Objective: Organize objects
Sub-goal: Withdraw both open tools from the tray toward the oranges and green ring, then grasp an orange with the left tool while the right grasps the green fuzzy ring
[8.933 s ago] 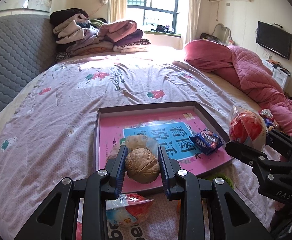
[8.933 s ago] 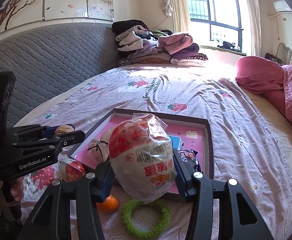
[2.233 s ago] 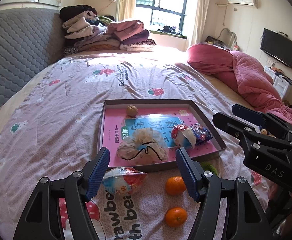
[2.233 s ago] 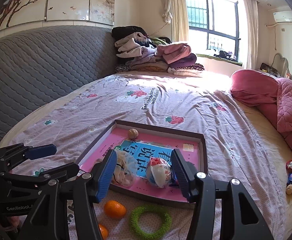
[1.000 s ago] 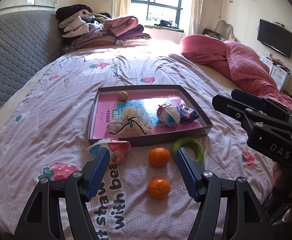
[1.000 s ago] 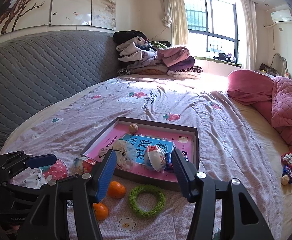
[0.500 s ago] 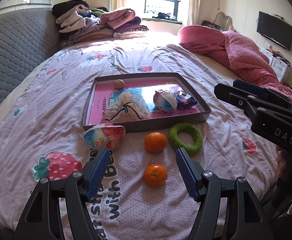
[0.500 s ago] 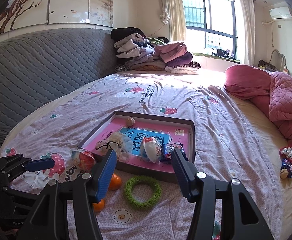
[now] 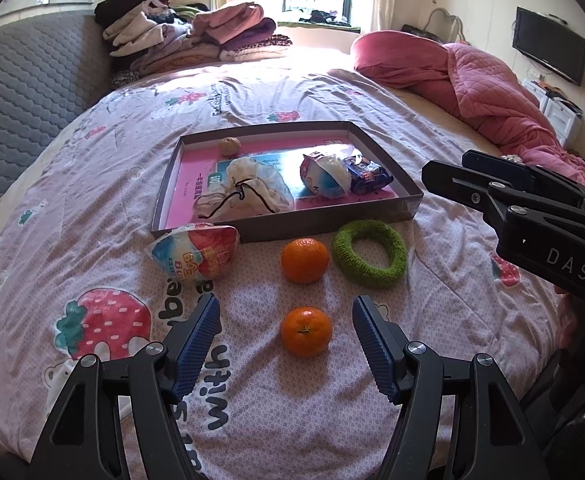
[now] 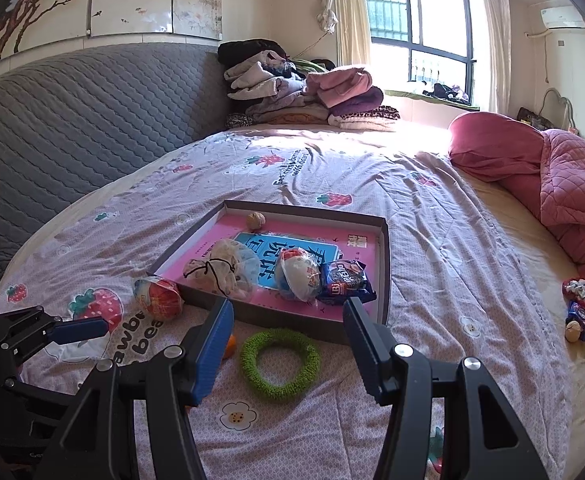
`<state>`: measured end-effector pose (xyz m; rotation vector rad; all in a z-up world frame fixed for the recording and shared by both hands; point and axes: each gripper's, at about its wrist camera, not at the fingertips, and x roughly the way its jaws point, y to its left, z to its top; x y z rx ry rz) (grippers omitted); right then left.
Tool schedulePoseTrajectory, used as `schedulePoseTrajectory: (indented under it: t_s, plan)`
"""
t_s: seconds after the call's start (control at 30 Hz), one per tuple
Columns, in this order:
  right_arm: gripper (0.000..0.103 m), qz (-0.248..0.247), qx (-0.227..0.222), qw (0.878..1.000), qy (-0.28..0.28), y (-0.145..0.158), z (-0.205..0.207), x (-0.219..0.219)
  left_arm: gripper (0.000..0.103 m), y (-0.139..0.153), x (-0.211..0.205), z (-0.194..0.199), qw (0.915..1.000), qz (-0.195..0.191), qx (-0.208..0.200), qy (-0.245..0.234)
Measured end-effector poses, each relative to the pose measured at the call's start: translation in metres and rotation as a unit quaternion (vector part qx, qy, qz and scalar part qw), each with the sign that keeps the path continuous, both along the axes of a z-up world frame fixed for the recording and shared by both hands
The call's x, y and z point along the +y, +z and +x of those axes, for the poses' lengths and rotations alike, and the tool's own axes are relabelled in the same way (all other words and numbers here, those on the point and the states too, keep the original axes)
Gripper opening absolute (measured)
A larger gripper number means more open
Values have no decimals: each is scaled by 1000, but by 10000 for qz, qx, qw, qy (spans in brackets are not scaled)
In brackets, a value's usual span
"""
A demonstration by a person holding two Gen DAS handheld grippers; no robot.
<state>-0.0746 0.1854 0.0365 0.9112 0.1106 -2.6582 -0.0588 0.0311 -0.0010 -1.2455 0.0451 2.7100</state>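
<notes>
Above the near orange (image 9: 306,331) — left claw (image 9: 285,312) wide, empty.

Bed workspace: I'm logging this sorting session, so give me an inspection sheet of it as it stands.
Surface: bedsheet with strawberry print, wrinkled.
Job's things: shallow box holds a walnut, a drawstring pouch, a wrapped toy egg and a snack packet. Outside it: second wrapped egg, two oranges, green ring.
Clutter: small items at the bed's right edge.
Grippers: left gripper open, nearer orange between its fingers, untouched; right gripper open over the ring, empty.
Cables: nothing seen.
Surroundings: folded clothes, pink quilt, window, television.
</notes>
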Motion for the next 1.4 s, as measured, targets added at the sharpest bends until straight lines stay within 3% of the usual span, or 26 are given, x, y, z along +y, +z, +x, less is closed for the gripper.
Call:
schedulePoseTrajectory:
  t_s: [0.7,1.4]
  plan:
    - [57,202,-627,9978,-23,-42,-16,0,70,-35,8,-12,9988,-30,-481,-126]
    - [57,420,-1051,9934,-175,-76,-32,1,70,-55,10,-21,9977,-23,-656,-187]
